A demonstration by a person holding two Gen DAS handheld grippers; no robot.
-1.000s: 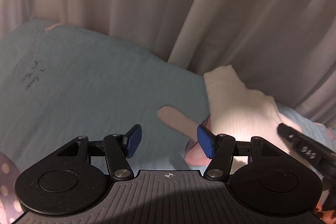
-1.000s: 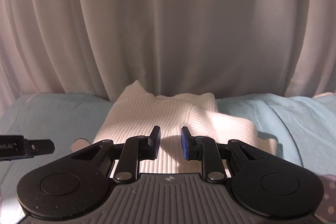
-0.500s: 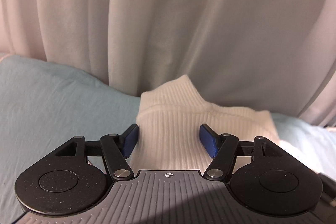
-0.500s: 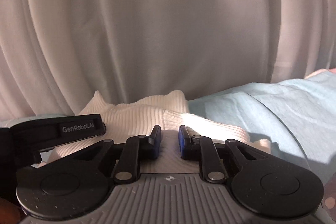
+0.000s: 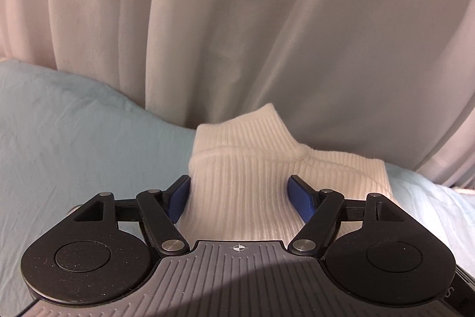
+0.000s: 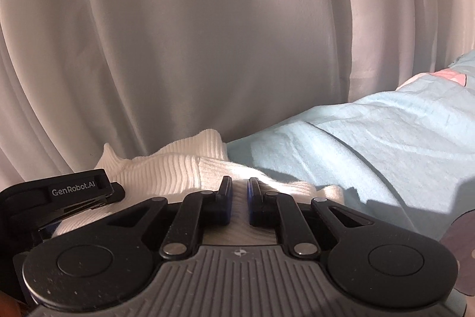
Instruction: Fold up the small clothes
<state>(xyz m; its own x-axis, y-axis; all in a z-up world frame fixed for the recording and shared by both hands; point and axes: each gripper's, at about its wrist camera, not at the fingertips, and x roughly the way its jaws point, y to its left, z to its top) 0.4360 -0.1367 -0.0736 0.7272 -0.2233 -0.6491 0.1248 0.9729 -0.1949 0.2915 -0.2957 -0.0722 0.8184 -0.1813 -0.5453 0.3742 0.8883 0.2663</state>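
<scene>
A white ribbed sock (image 5: 246, 168) lies on the light blue sheet (image 5: 74, 138), cuff end toward the curtain. My left gripper (image 5: 239, 198) straddles the sock's left part; its jaws are opening, the sock lies between the blue pads (image 5: 299, 198), and they do not press on it. In the right wrist view my right gripper (image 6: 239, 198) is shut on a pinch of the white sock (image 6: 166, 171) near its right end. The left gripper's black body (image 6: 71, 192) shows at the left, over the same sock.
A pale curtain (image 5: 237, 20) hangs close behind the sock. The blue sheet (image 6: 371, 144) rises in wrinkles to the right, with a pink patch (image 6: 445, 76) at its far end. A dark dotted fabric (image 6: 463, 242) shows at the right edge.
My left gripper swung right from the bare sheet onto the sock and its jaws widened. My right gripper's jaws narrowed onto the sock fabric and the view rolled.
</scene>
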